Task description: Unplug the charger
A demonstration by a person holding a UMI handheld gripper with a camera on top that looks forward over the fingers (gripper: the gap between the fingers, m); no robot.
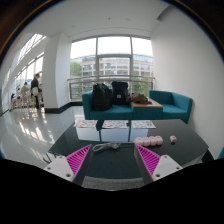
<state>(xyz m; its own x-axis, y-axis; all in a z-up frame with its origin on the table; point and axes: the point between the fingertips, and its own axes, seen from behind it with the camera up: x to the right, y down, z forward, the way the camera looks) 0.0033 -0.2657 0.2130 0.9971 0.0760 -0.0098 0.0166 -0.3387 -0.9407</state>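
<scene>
A grey coiled charger cable [104, 146] lies on a dark glass table [115, 133], just ahead of my fingers and a little left of the middle. I cannot make out a plug or socket. My gripper [113, 160] is open and empty. Its left pink pad [78, 157] and right pink pad [149, 158] stand wide apart above the near part of the table. The cable lies beyond the fingertips and nothing is between them.
Small pink items [151, 141] lie on the table ahead of the right finger. Flat light things [88, 124] lie at its far edge. Beyond stands a teal sofa [172, 103] with black bags [101, 97]. A person [36, 86] stands by the left windows.
</scene>
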